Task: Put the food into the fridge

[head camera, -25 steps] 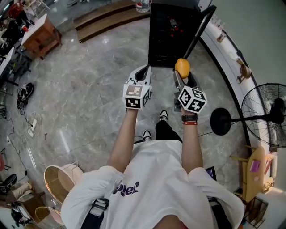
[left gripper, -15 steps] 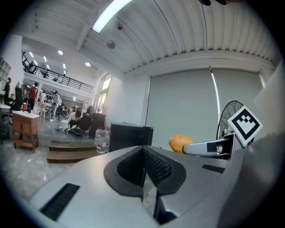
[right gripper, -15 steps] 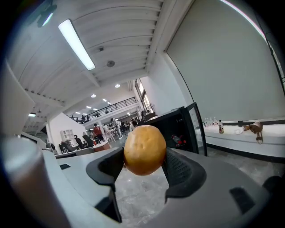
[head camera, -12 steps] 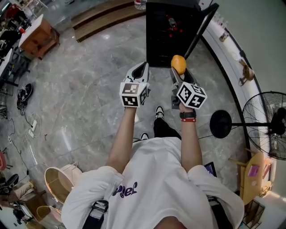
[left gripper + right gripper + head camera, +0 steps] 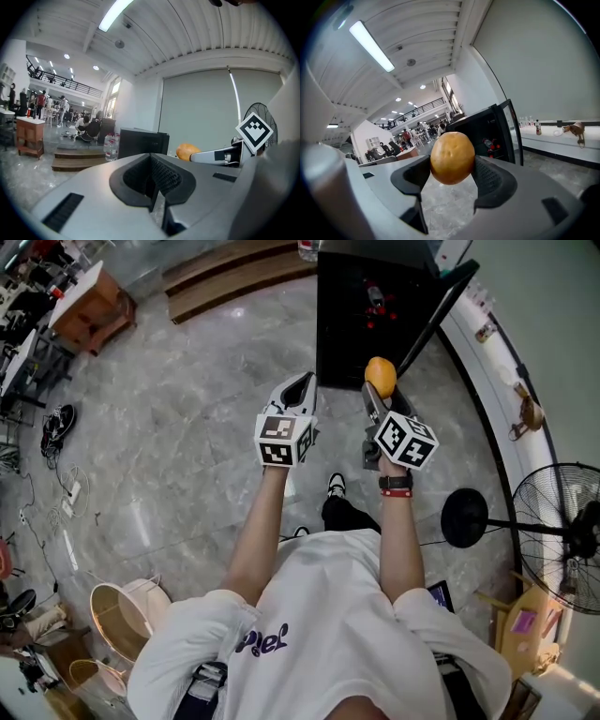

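Note:
A round orange-yellow food item point(image 5: 381, 376) is pinched between the two pads of my right gripper point(image 5: 382, 390), held at chest height in front of the person. In the right gripper view the food point(image 5: 452, 157) fills the gap between the jaws. The black fridge point(image 5: 361, 324) stands just ahead on the floor with its door point(image 5: 436, 315) swung open to the right; bottles show inside. My left gripper point(image 5: 298, 390) hangs beside the right one, shut with nothing in it; its pads point(image 5: 164, 178) meet. From the left gripper view the food point(image 5: 187, 152) shows to the right.
A standing fan point(image 5: 553, 512) with a round black base point(image 5: 463, 518) is at the right. A white counter point(image 5: 497, 352) curves along the right wall. Wooden steps point(image 5: 234, 277) and a wooden table point(image 5: 89, 310) lie far left. Baskets point(image 5: 117, 620) sit behind the person.
Both grippers sway slightly but stay side by side in front of the open fridge. The food stays gripped in the right gripper.

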The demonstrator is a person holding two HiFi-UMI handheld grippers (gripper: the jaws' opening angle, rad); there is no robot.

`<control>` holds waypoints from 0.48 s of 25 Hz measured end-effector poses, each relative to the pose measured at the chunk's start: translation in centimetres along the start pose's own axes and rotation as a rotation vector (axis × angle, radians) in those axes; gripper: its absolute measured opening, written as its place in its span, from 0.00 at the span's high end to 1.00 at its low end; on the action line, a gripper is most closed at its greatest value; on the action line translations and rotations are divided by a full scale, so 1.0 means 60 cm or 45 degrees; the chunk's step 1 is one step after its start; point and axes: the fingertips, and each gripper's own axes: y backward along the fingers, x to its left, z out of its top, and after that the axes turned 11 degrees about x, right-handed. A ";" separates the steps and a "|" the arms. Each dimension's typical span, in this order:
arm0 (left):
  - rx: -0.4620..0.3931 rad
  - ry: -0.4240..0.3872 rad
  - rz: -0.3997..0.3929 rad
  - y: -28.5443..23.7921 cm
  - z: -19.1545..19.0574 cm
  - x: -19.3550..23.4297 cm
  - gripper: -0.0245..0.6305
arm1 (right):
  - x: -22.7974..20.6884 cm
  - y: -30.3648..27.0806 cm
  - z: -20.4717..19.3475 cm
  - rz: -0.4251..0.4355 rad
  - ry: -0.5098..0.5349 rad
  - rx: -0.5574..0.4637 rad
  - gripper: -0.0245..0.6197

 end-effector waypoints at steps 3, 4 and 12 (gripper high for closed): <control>0.013 -0.004 0.014 -0.028 0.003 0.009 0.93 | -0.013 -0.026 0.011 0.012 -0.006 0.025 0.49; 0.016 -0.002 0.018 -0.038 0.005 0.011 0.93 | -0.017 -0.034 0.018 0.018 -0.004 0.027 0.49; 0.012 -0.002 0.039 -0.133 0.036 0.020 0.93 | -0.061 -0.100 0.082 0.065 0.026 0.016 0.49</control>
